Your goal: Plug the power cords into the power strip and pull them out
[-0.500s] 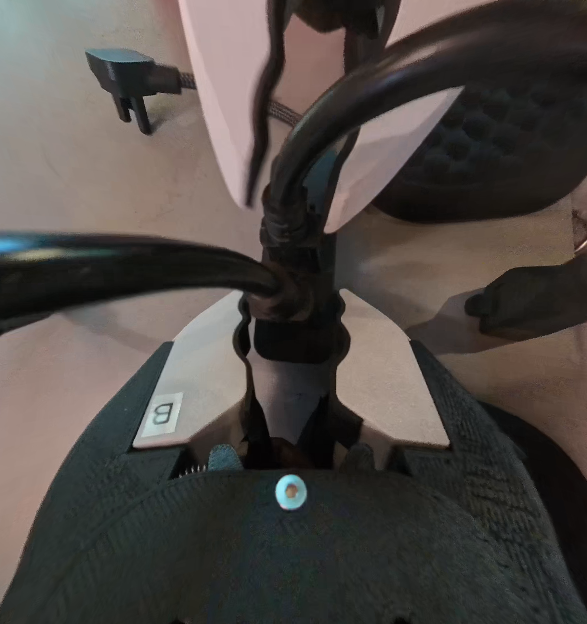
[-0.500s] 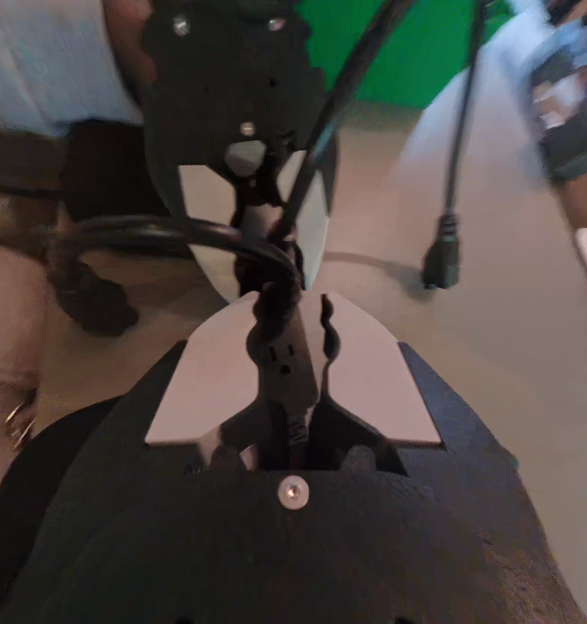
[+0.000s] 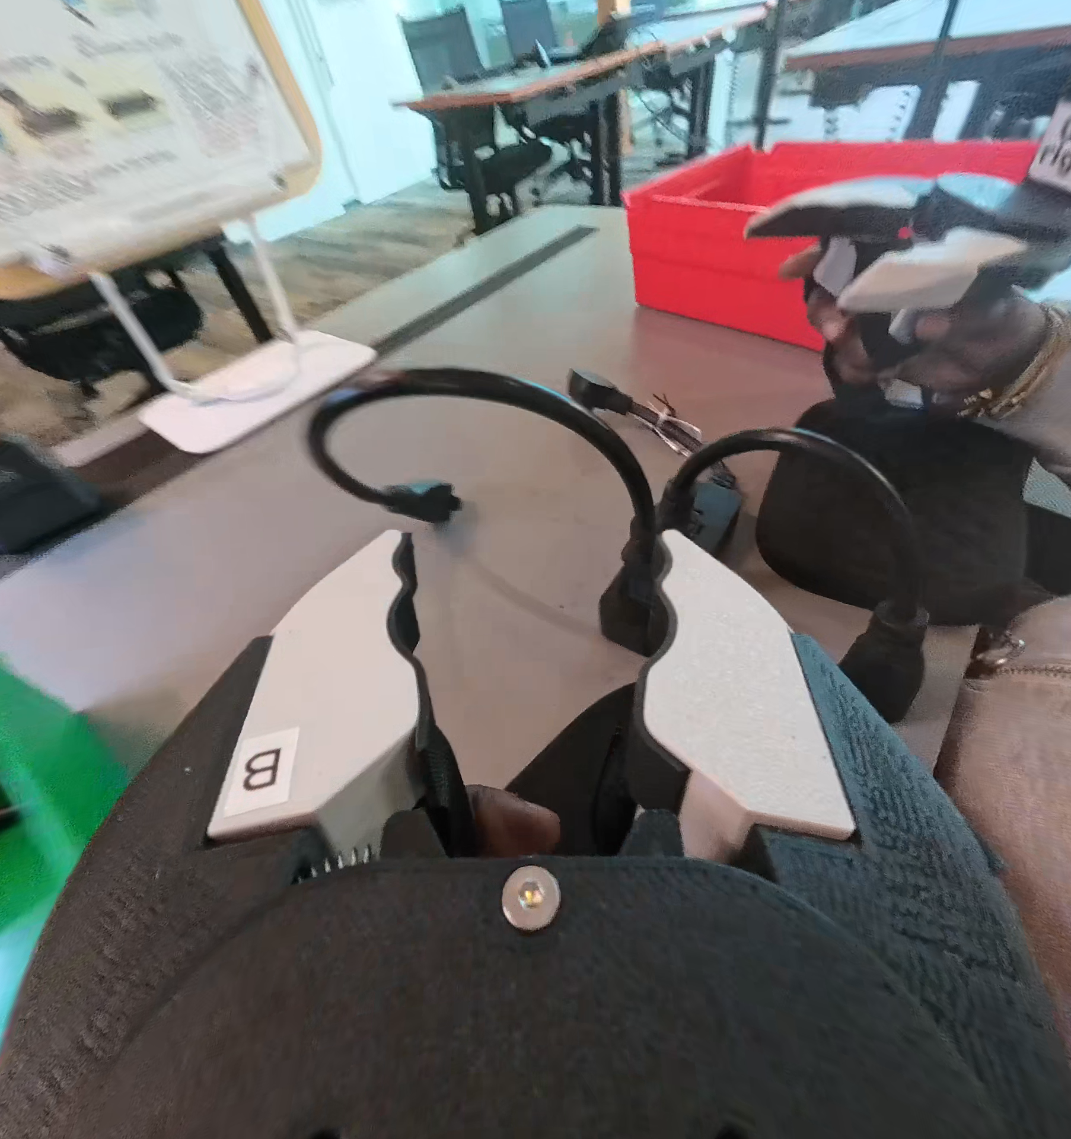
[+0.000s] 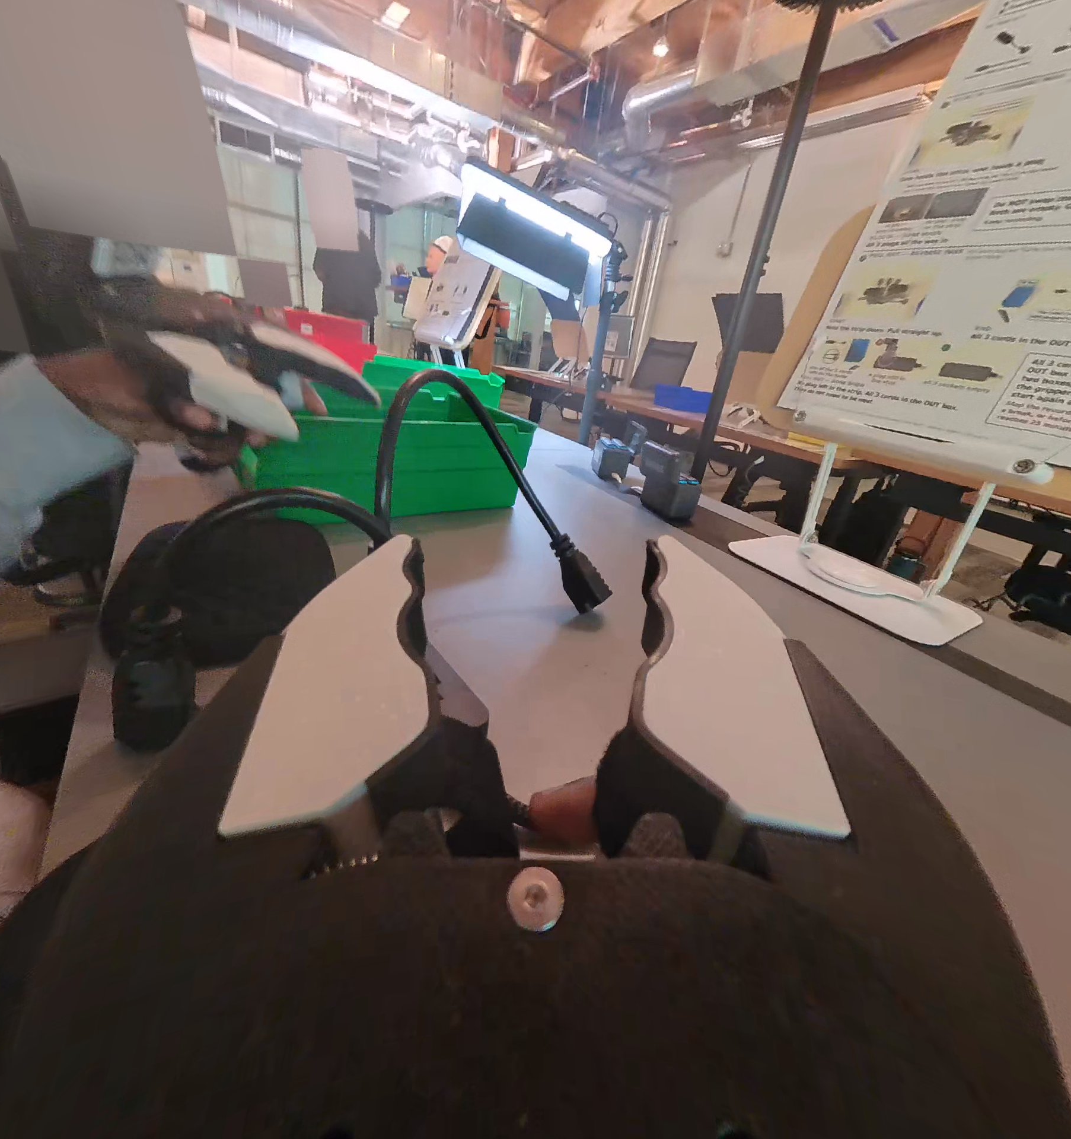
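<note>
Left gripper [image 3: 530,555]: spread, empty; cord plug [image 3: 635,607] beside right finger. Right gripper [image 4: 530,561]: spread, empty. Best: centre plug between fingers, clench squarely.

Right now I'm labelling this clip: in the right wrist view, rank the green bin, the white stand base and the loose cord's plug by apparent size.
1. green bin
2. white stand base, not much smaller; it sits nearer, so true order is unsure
3. plug, clearly smallest
</note>
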### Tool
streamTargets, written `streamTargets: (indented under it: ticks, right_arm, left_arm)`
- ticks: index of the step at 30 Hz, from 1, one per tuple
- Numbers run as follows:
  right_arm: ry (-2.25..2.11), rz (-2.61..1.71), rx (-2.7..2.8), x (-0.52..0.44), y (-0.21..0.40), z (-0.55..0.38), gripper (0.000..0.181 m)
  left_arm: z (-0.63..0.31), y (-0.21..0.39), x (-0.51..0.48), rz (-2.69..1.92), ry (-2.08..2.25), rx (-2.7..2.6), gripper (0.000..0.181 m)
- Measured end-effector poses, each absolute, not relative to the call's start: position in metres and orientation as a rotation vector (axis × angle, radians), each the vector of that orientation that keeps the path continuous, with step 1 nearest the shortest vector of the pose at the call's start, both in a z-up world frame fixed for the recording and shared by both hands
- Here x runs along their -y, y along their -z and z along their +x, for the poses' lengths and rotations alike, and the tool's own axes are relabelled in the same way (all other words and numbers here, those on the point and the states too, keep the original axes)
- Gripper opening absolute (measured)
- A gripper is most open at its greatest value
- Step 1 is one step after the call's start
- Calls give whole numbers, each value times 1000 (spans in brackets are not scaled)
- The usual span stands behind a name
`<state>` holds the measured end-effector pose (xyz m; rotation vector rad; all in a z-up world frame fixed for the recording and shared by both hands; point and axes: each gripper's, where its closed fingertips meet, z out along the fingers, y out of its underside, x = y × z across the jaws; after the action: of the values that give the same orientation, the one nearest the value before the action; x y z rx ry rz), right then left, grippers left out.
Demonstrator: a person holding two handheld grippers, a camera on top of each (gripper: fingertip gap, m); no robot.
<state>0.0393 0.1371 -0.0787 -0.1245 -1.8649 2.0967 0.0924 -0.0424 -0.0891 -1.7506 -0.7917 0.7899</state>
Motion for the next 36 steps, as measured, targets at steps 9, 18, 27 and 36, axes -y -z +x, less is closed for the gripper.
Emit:
streamTargets:
  ticks: [9, 18, 27, 36]
  right_arm:
    - [-1921, -39, 1969, -122, 100, 41, 74]
    - [-1959, -124, 1935, -125, 98, 31, 59]
    - [-1907, -151, 1915, -124, 100, 24, 49]
    - [-1893, -139, 1895, -124, 99, 25, 44]
  left_arm:
    - [131, 85, 198, -1937, -1038, 1260, 68]
    - [102, 150, 259, -2052, -751, 1628, 66]
    - [69, 179, 240, -2219, -457, 1647, 61]
    - [58, 210, 234, -2229, -361, 1597, 28]
